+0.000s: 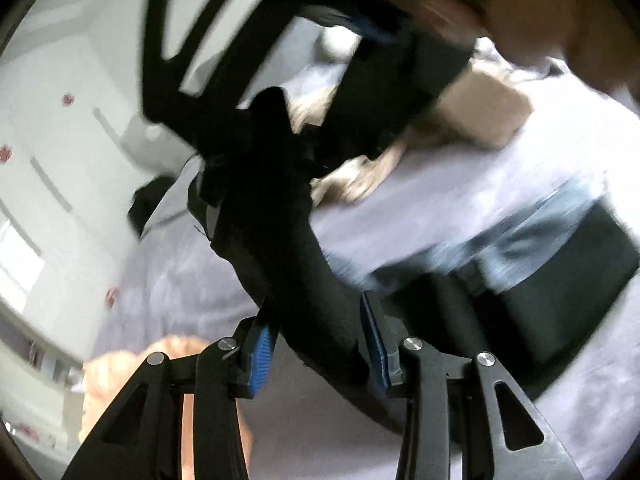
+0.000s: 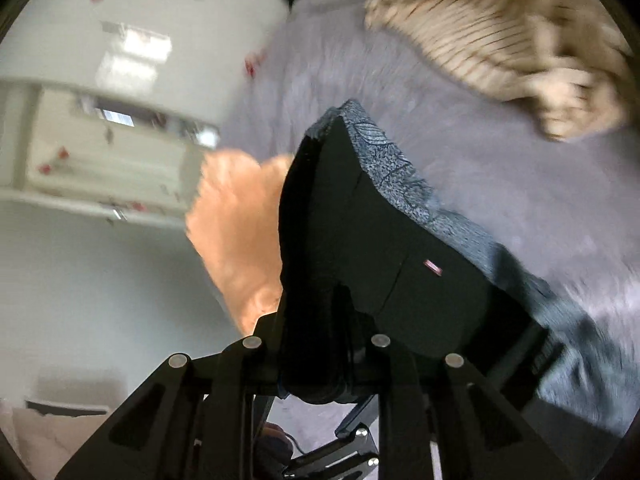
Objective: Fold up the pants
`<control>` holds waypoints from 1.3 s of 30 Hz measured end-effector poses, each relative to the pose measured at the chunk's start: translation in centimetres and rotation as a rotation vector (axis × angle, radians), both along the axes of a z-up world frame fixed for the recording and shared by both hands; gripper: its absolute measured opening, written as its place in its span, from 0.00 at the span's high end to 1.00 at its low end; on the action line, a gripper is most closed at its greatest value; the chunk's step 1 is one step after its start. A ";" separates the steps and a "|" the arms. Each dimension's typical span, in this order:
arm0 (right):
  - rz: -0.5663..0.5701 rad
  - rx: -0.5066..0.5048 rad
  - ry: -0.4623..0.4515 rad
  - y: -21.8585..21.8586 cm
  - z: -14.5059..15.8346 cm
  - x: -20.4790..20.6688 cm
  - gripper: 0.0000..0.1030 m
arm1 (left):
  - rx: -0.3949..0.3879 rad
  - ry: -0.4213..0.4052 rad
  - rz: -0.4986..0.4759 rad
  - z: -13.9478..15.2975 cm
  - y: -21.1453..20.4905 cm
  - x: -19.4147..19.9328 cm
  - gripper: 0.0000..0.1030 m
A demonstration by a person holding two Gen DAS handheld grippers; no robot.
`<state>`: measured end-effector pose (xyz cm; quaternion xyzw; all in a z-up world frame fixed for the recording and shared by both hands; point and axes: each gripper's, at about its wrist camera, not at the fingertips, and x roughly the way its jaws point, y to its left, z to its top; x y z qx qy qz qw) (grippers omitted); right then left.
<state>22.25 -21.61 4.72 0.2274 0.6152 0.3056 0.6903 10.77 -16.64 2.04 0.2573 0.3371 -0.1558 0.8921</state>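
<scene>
Soft, even daylight — no hard shadows; both views smear with motion blur (worst toward the rims), fisheye-bent, corners black.

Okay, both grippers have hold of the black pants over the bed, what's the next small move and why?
Probably carry the lifted part across and lay it over the part lying flat. The left gripper pinches a bunched fold of the black pants between its blue pads, and the right gripper is closed on another fold, with the waistband raised off the lavender bedspread. The cloth is up but not yet doubled over.

Lavender bedspread [image 2: 500, 184], glossy pale floor [image 2: 100, 280], white cabinet [image 2: 112, 160], daylight glare
</scene>
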 end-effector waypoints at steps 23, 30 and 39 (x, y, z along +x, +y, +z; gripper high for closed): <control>-0.665 0.150 0.139 -31.7 -14.8 -24.0 0.78 | 0.152 0.234 -0.470 -8.7 -22.1 -13.4 0.41; -0.657 0.071 0.148 -30.0 -13.9 -23.6 0.65 | 0.098 0.297 -0.479 -5.6 -17.7 -13.6 0.30; -0.782 -0.222 0.129 -31.2 -10.0 -26.4 0.71 | 0.060 0.417 -0.056 -5.9 -10.0 -4.9 0.30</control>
